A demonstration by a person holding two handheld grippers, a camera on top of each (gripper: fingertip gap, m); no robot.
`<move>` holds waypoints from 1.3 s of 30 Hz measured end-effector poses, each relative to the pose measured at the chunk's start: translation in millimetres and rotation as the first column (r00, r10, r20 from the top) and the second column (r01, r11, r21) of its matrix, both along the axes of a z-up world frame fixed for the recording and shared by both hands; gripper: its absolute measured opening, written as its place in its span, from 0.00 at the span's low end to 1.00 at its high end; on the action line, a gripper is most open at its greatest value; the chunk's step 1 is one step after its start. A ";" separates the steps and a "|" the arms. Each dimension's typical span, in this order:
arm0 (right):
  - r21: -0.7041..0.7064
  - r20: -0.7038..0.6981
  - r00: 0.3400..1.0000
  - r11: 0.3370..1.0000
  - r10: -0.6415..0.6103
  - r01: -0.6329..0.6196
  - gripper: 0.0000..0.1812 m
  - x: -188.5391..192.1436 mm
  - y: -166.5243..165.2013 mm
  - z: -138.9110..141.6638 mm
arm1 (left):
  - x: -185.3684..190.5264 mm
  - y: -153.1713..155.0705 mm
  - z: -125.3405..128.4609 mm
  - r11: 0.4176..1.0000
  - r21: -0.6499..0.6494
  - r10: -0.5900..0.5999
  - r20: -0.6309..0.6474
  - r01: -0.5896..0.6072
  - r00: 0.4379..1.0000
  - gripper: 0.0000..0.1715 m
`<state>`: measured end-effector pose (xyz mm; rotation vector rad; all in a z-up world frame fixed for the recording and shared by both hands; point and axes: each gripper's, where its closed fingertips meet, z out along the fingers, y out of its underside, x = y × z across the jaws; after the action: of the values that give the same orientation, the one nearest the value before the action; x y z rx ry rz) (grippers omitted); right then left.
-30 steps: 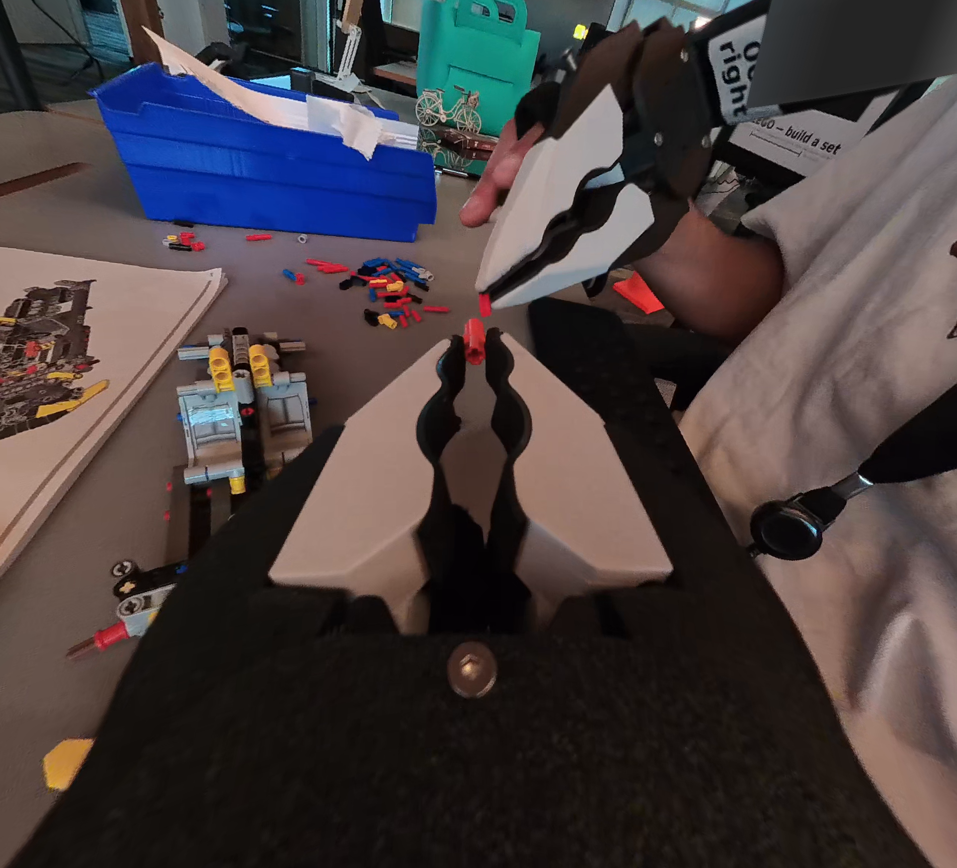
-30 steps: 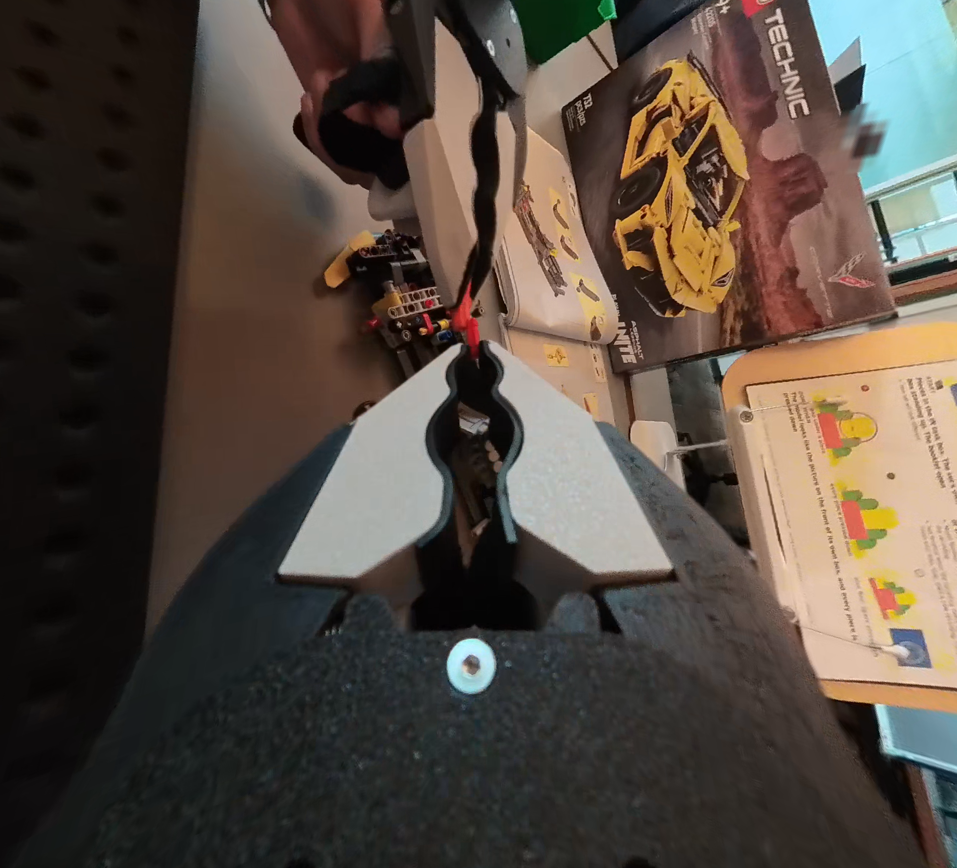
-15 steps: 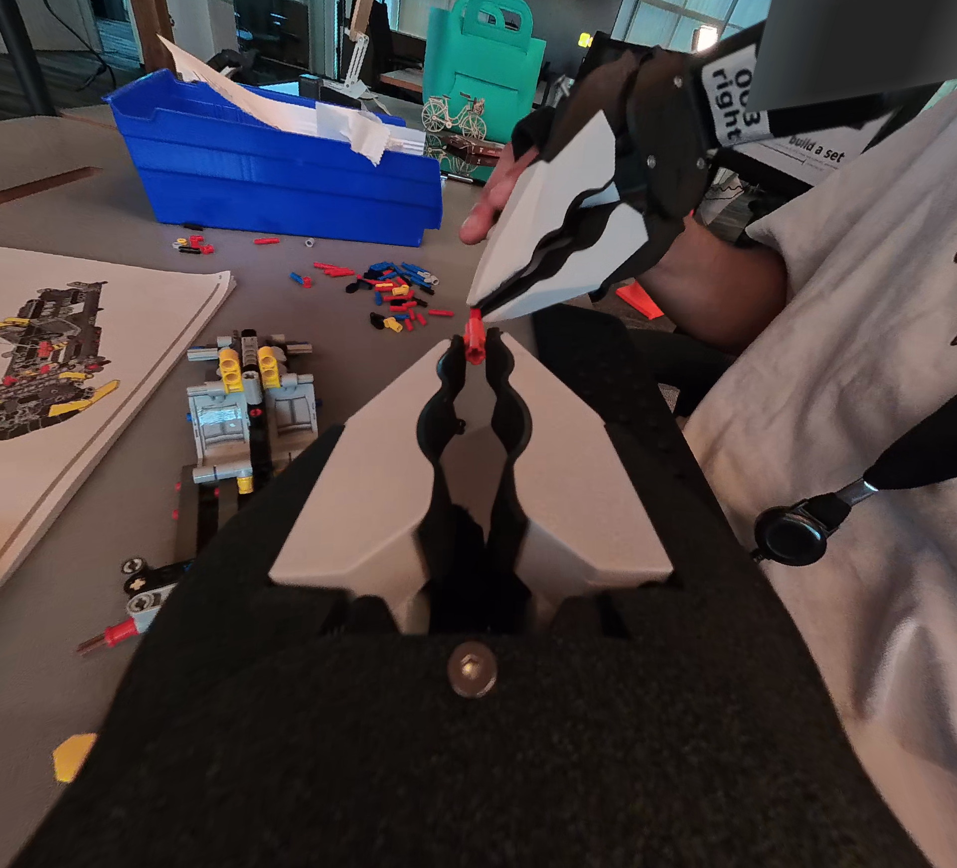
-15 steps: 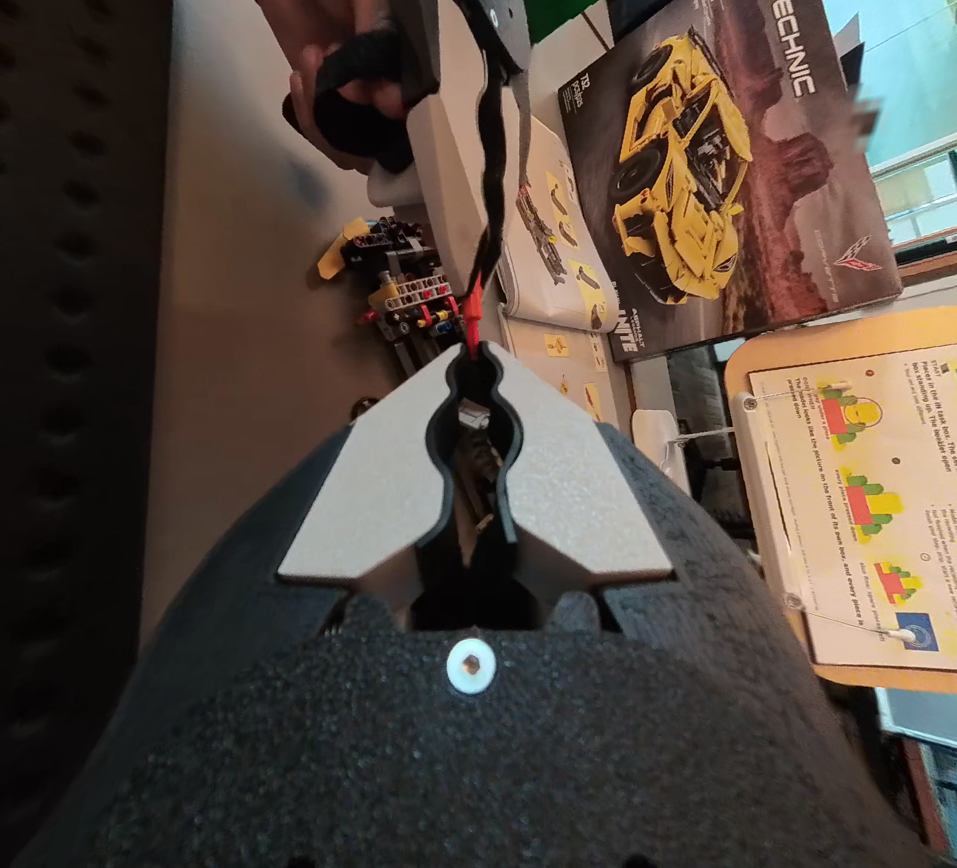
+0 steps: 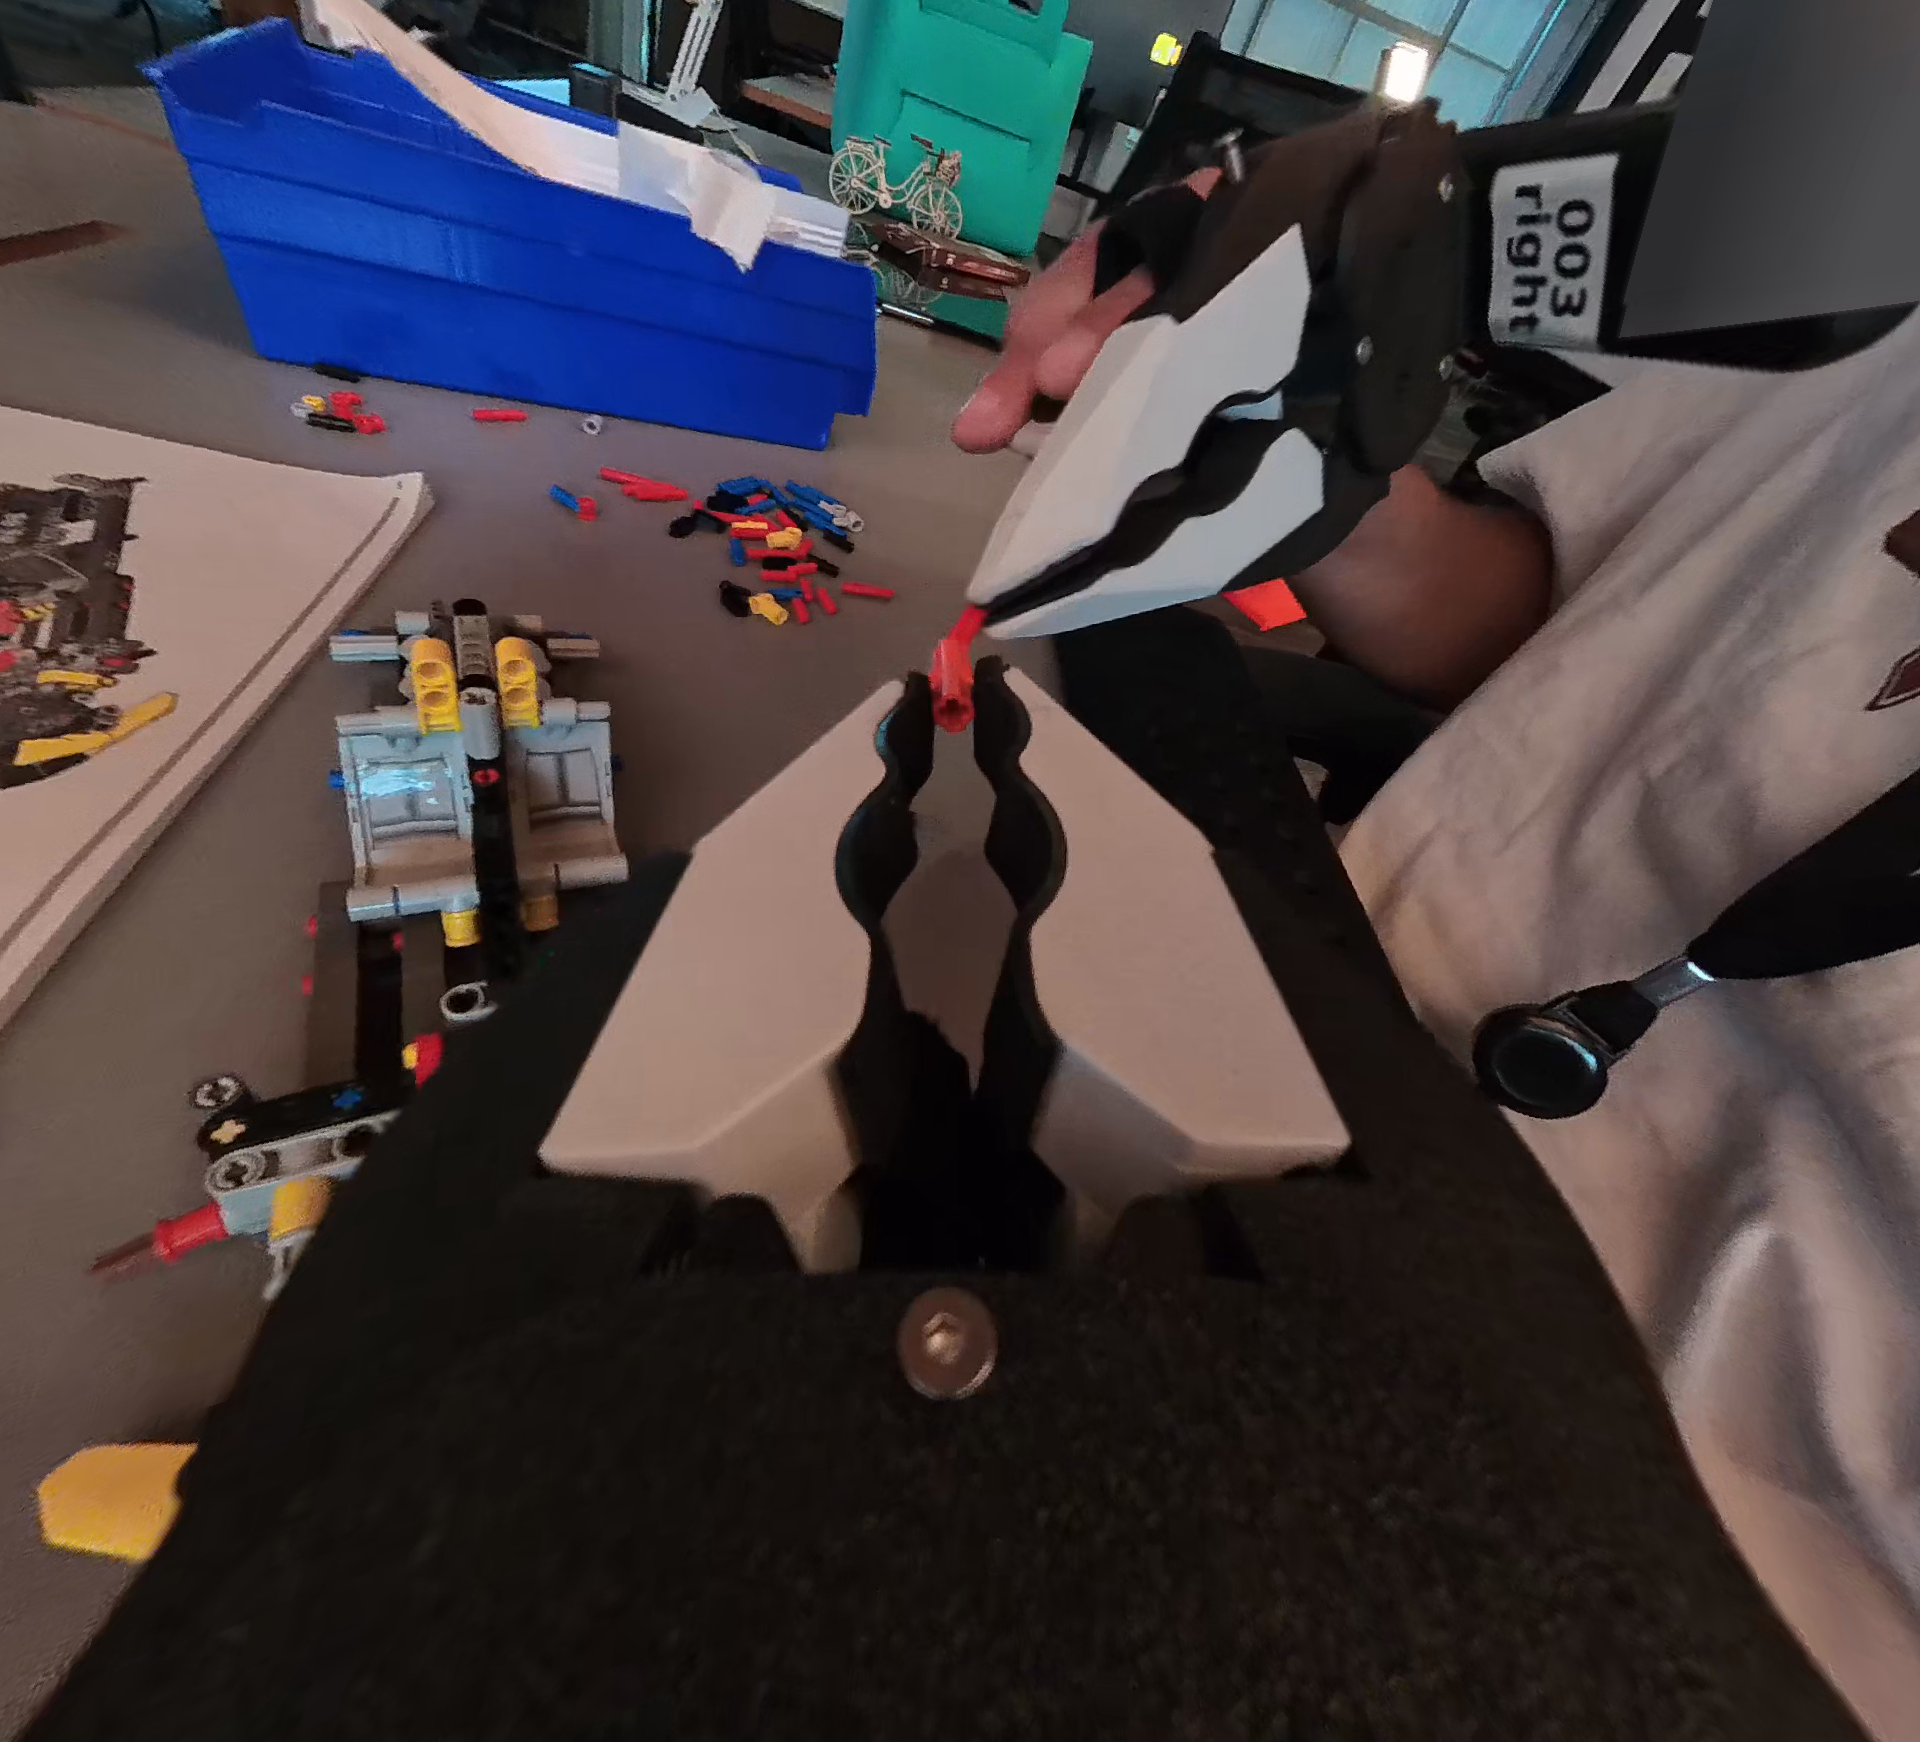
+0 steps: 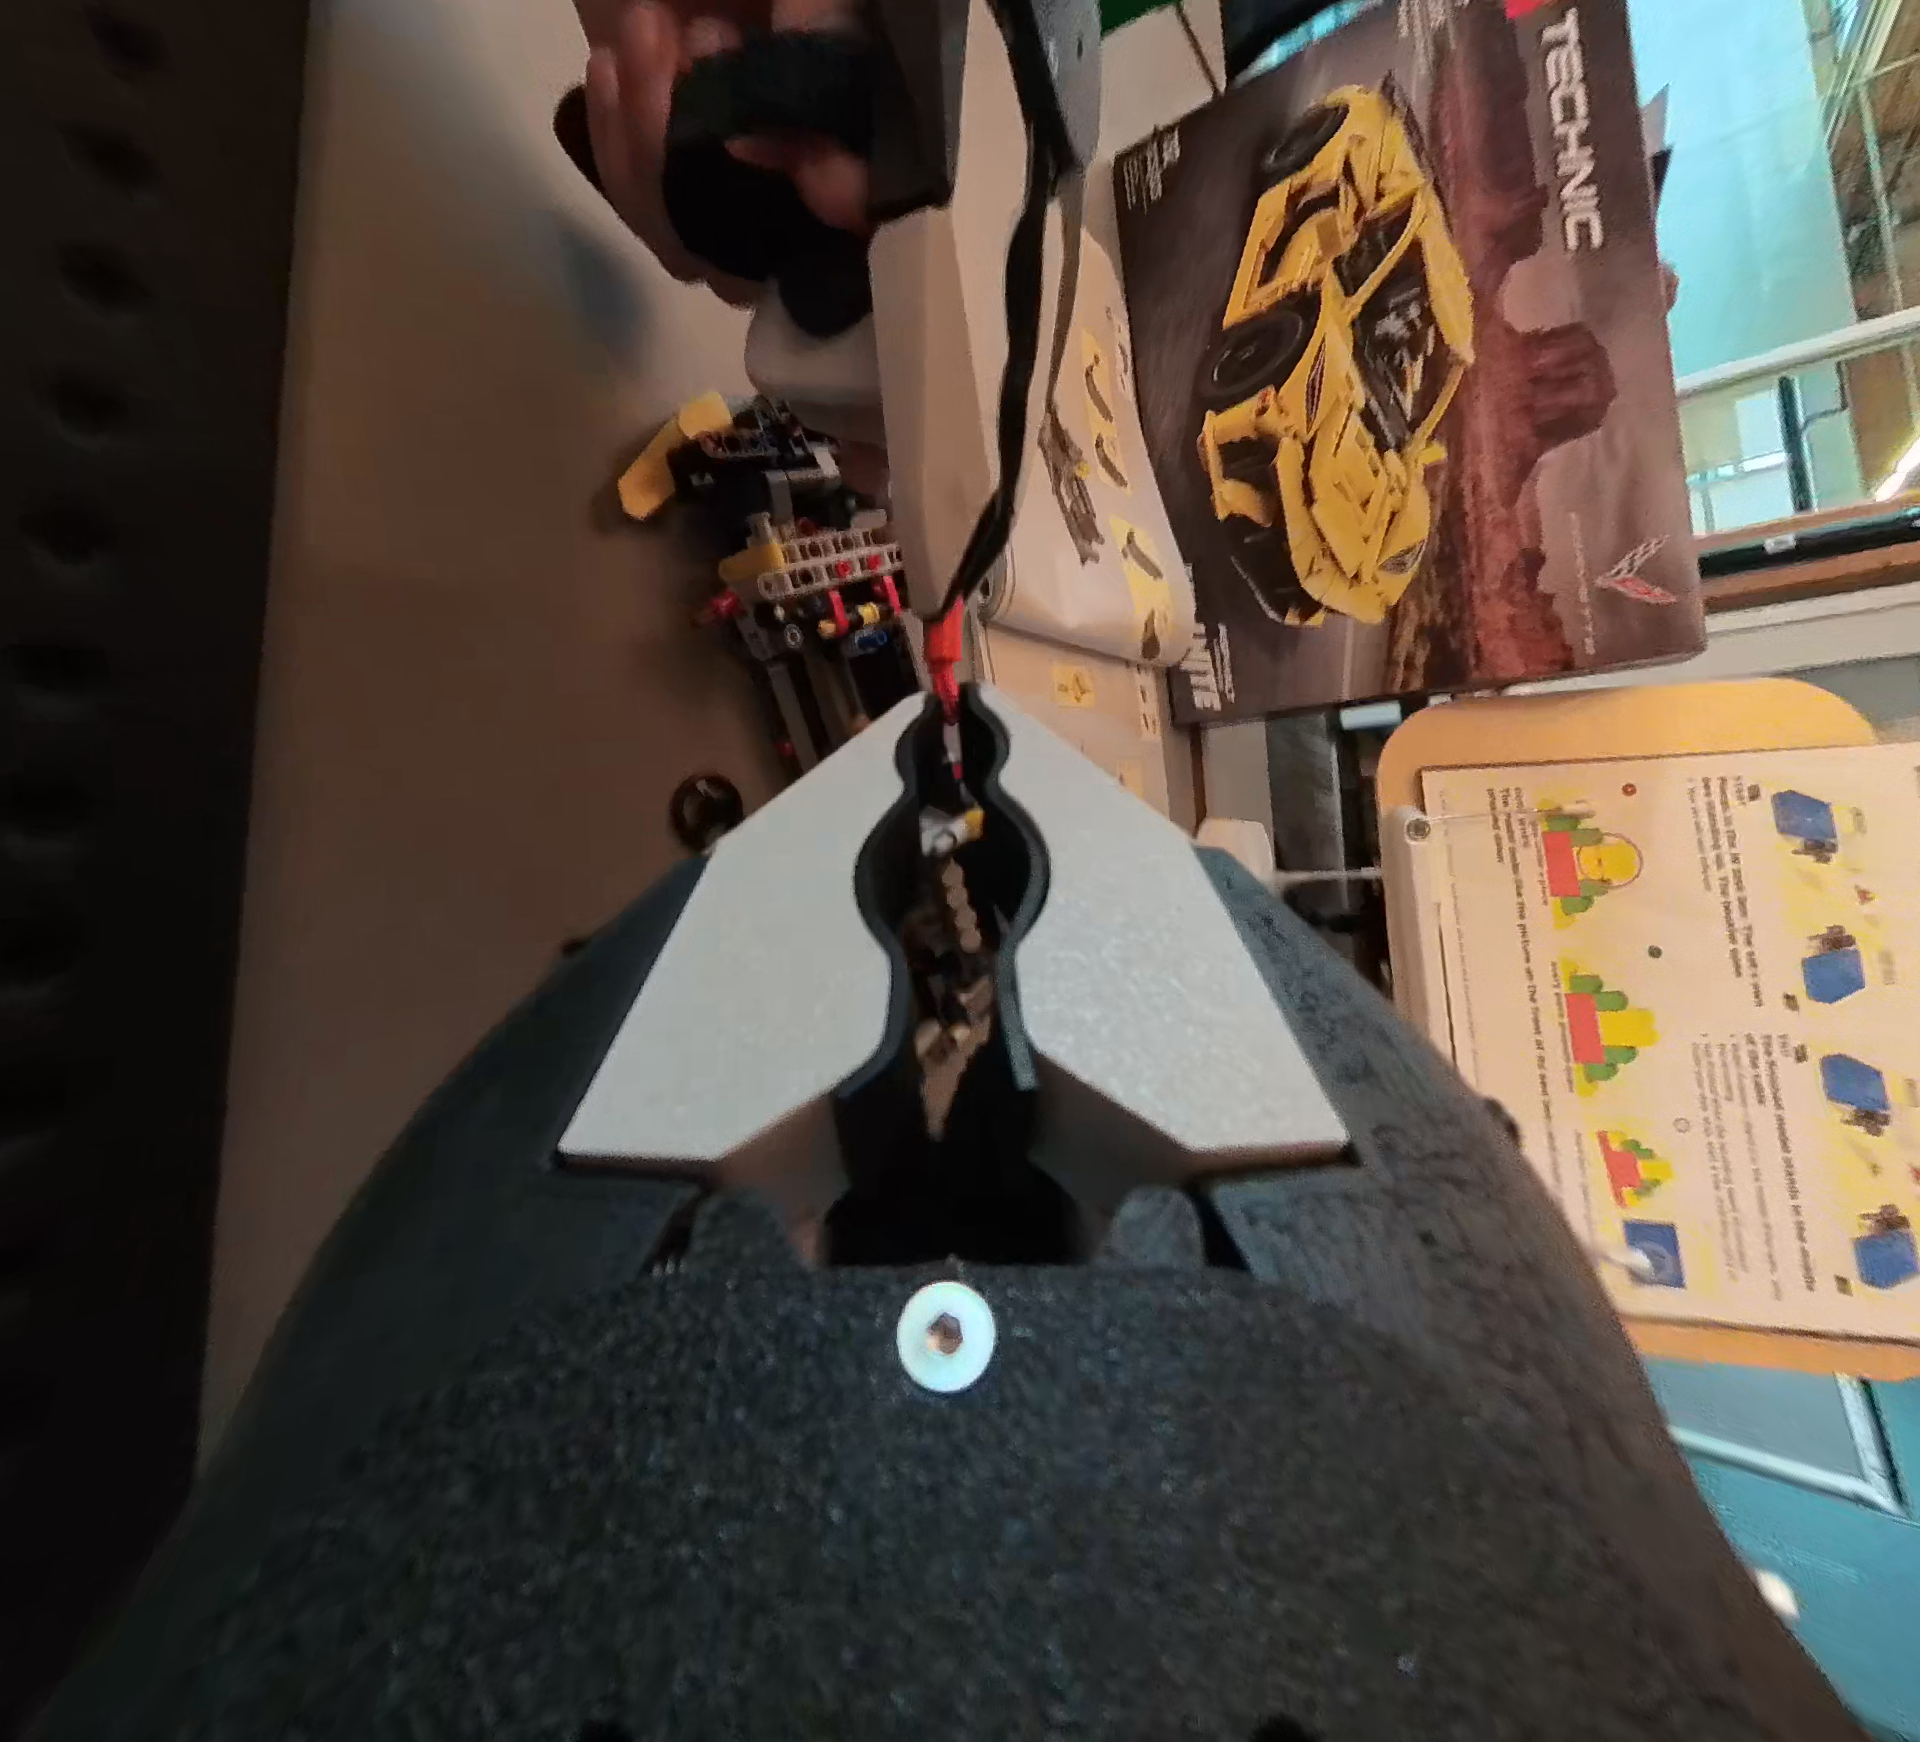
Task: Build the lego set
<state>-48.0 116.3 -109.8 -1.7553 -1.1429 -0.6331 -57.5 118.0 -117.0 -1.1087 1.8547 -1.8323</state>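
The left gripper pinched a small red connector at its fingertips, held above the grey table. The right gripper, pressed together on a thin red pin, met that connector tip to tip.

Left of them sat the half-built grey and yellow chassis; beyond it a scatter of red, blue and black pins, a blue bin and a teal bag. An open instruction booklet lay far left. The printed set box with a yellow car stood behind, beside a printed sheet on a board. The right gripper wore a white label.
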 end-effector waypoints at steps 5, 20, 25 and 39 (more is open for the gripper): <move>0.056 -0.097 0.994 0.997 0.051 -0.046 0.01 -8.9 1.0 7.4 | -2.6 -0.2 5.0 0.996 -0.082 -0.036 -0.016 0.035 0.999 0.03; -0.436 -0.482 0.825 0.897 -0.295 0.066 0.02 58.1 -37.4 -45.9 | -2.4 -6.7 -6.6 0.999 0.020 -0.040 -0.028 0.041 0.999 0.03; -0.728 -0.152 0.888 0.657 -0.434 0.196 0.01 99.8 -66.6 -77.6 | -1.7 -2.9 -4.6 0.999 0.029 -0.021 -0.018 0.021 1.000 0.03; -0.872 0.140 0.914 0.390 -0.381 0.296 0.02 119.7 -93.9 -103.7 | -1.4 -1.6 -11.2 0.997 0.082 -0.013 -0.028 0.015 1.000 0.03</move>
<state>71.7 22.4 -213.5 -2.9671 -1.1256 -0.1255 -58.9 116.3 -128.2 -1.1005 1.9393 -1.7395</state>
